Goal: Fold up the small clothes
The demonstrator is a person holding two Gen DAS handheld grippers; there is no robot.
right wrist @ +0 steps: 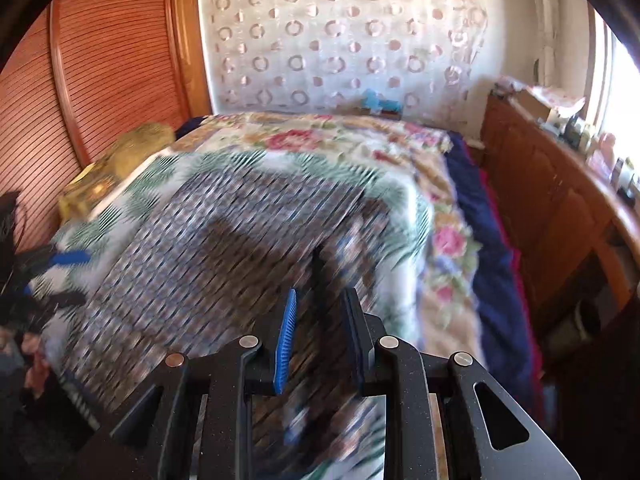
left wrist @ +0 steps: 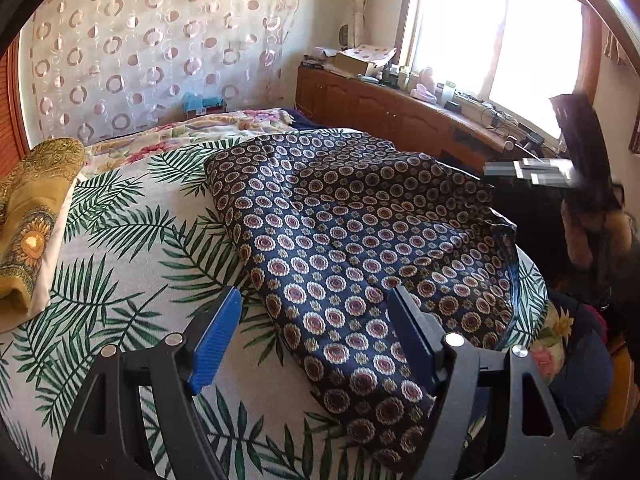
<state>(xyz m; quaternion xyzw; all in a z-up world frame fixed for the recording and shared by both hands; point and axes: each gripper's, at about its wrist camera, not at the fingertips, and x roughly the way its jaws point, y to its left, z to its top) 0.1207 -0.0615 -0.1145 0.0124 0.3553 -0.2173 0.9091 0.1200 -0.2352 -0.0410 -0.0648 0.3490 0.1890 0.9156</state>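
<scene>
A dark navy garment with round flower medallions [left wrist: 352, 248] lies spread on the palm-leaf sheet of the bed [left wrist: 120, 248]. My left gripper [left wrist: 316, 308] is open just above the garment's near left edge, holding nothing. In the right wrist view the same garment [right wrist: 224, 248] is blurred by motion. My right gripper [right wrist: 320, 300] hovers over its near right part with the blue pads a narrow gap apart and nothing between them. The right gripper also shows blurred at the far right of the left wrist view [left wrist: 532, 172]. The left gripper shows at the left edge of the right wrist view [right wrist: 60, 268].
A folded yellow cloth [left wrist: 32, 220] lies at the bed's left. A floral blanket [right wrist: 320, 136] covers the far end of the bed. A wooden cabinet [left wrist: 380, 108] with clutter runs under the window on the right. A slatted wooden door [right wrist: 100, 80] stands at left.
</scene>
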